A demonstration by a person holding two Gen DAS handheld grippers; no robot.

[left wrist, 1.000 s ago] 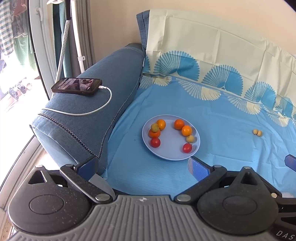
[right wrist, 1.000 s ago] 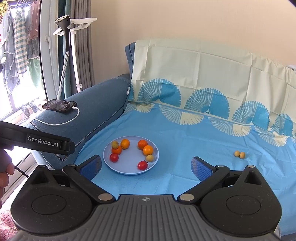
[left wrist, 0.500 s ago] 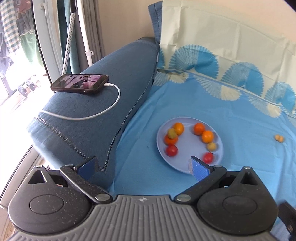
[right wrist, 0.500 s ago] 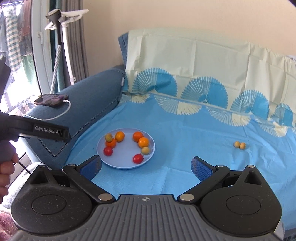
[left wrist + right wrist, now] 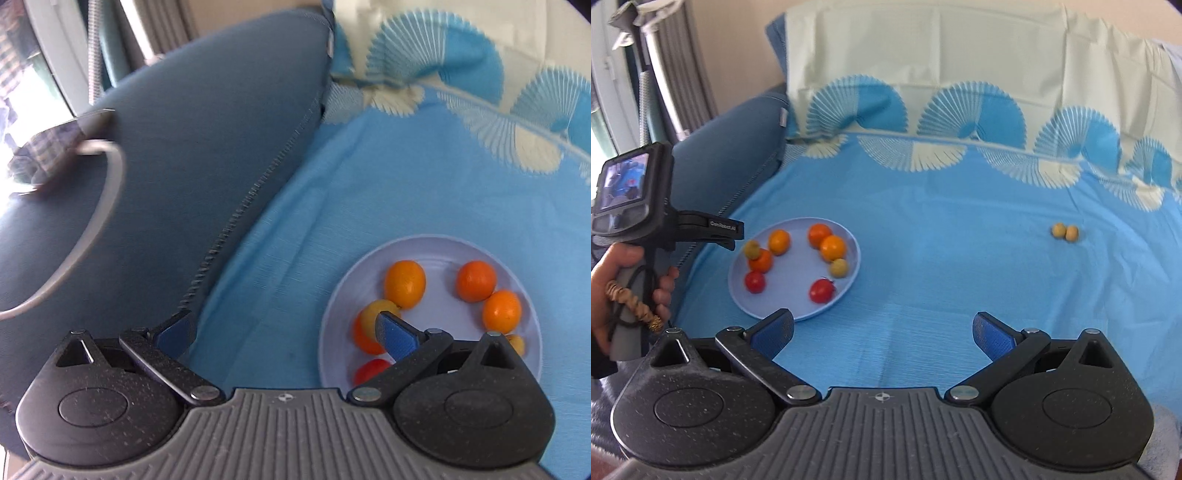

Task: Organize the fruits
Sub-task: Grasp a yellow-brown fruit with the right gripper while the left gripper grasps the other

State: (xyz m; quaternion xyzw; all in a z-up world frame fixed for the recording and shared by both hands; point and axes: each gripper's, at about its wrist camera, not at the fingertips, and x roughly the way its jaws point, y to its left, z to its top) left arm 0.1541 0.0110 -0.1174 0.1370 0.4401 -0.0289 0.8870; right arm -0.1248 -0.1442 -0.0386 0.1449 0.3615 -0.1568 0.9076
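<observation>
Eight small round fruits crowd the pale-blue plate, so the wide-open left hand-held gripper, jaws empty, may nudge neighbours off.

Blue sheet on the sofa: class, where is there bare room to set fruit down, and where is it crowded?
Bare: the wide stretch of blue sheet between the plate and the two small yellowish fruits, and the plate's middle strip. Crowded: the plate's left and right clusters, with the left tool close by.
</observation>
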